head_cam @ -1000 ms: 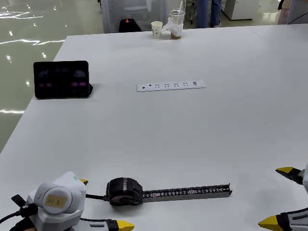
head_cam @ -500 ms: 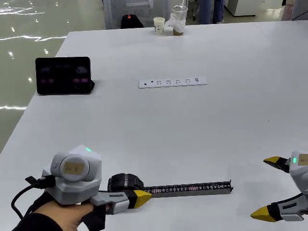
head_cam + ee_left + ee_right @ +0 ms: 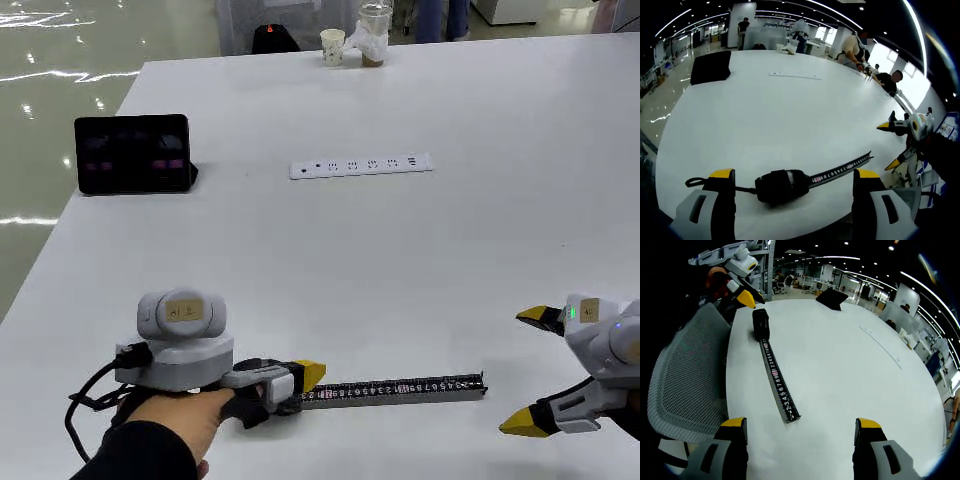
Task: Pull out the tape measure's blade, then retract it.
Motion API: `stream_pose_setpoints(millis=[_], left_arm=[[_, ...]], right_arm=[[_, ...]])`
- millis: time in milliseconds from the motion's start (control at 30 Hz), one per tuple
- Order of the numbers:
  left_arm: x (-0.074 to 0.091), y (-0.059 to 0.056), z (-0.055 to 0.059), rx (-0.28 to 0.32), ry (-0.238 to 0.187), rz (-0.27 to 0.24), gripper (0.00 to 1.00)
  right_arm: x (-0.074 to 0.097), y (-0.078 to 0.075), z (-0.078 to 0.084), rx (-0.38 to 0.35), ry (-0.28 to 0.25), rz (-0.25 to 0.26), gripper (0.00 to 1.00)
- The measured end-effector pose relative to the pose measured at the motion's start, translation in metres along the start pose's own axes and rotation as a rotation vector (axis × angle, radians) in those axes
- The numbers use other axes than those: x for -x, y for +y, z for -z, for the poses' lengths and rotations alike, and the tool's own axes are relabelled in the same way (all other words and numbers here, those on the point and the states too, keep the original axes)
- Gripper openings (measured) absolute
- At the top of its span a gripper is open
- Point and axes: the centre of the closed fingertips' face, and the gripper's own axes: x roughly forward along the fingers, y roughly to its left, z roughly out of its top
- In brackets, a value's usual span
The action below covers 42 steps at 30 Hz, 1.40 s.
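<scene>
in the head view the tape measure (image 3: 345,392) lies near the front edge of the counter (image 3: 400,250), its blade (image 3: 420,387) out toward the right gripper (image 3: 528,370), whose fingers are spread and hold nothing. in the left gripper view the left gripper (image 3: 795,174) has its fingers wide apart beside the case (image 3: 782,186), not touching, so a crooked squeeze could shove it away. in the right gripper view the blade tip (image 3: 792,416) lies flat just ahead of the 2 open fingers, which might slip off it.
</scene>
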Motion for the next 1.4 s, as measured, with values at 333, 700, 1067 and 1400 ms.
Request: stream_pose_setpoints(millis=[333,700,1067,1400], left_arm=[[-0.012,0.001,-0.007,0.019,-0.094,-0.075,0.99],[-0.027,0.001,0.011,0.015,-0.109,-0.07,0.99],[-0.04,0.003,0.028,0.007,-0.109,-0.064,0.99],[-0.046,0.005,0.027,-0.047,-0.148,-0.072,0.99]], right_arm=[[-0.009,-0.006,-0.01,0.034,0.019,-0.021,0.91],[-0.023,-0.006,0.001,0.09,0.086,-0.075,0.88],[-0.034,0.0,0.011,0.126,0.152,-0.152,0.63],[-0.036,0.011,0.016,0.144,0.174,-0.216,0.39]])
